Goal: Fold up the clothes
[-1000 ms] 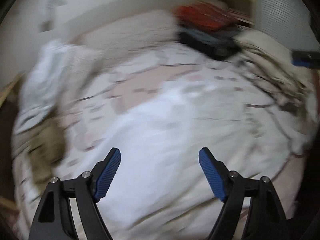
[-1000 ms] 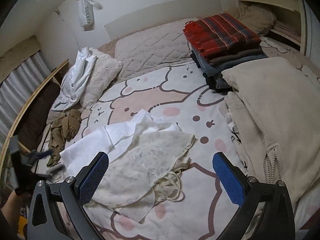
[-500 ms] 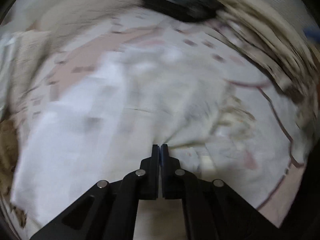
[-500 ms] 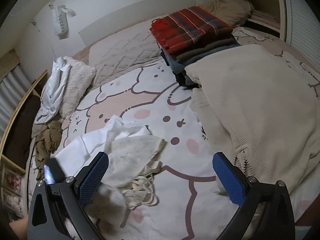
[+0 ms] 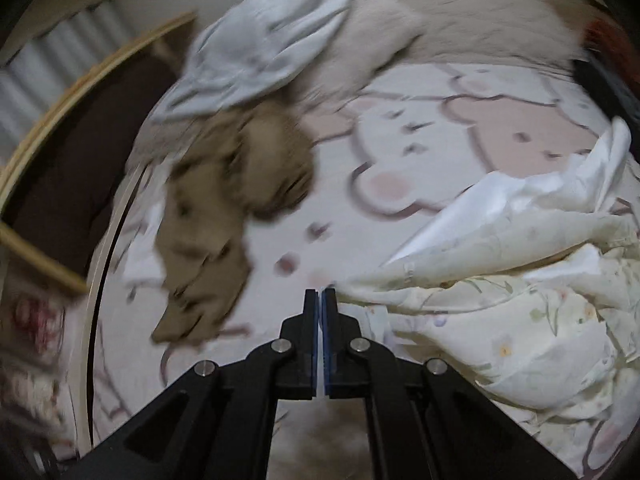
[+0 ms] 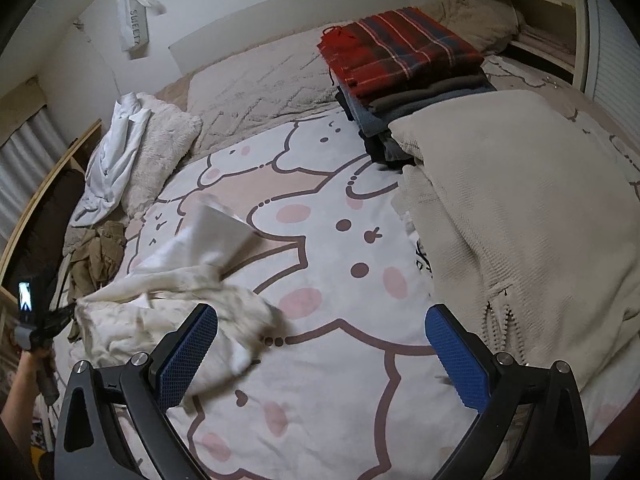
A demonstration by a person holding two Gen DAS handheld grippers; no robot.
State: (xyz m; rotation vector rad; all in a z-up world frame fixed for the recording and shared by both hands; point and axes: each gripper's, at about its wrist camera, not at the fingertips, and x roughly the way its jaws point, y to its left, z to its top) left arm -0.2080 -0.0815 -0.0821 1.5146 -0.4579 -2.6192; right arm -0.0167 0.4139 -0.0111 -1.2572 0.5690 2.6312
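A cream floral garment (image 5: 500,300) with a white garment (image 5: 520,196) on it lies bunched on the cartoon-print bedspread (image 5: 400,152). My left gripper (image 5: 320,294) is shut on an edge of the floral garment, which stretches away to the right. In the right wrist view the same bundle (image 6: 176,300) trails from the left gripper (image 6: 60,316) at the left edge. My right gripper (image 6: 320,344) is open and empty above the bedspread (image 6: 320,208), to the right of the bundle.
A crumpled brown garment (image 5: 224,216) and a pale blue one (image 5: 264,40) lie at the bed's left side by a wooden frame (image 5: 60,100). A folded stack topped by red plaid (image 6: 396,52) and a beige knit blanket (image 6: 520,208) sit on the right.
My left gripper closed on the floral garment's edge and pulled it left toward the bed's side, dragging the bundle. The right gripper stayed open and shifted a little.
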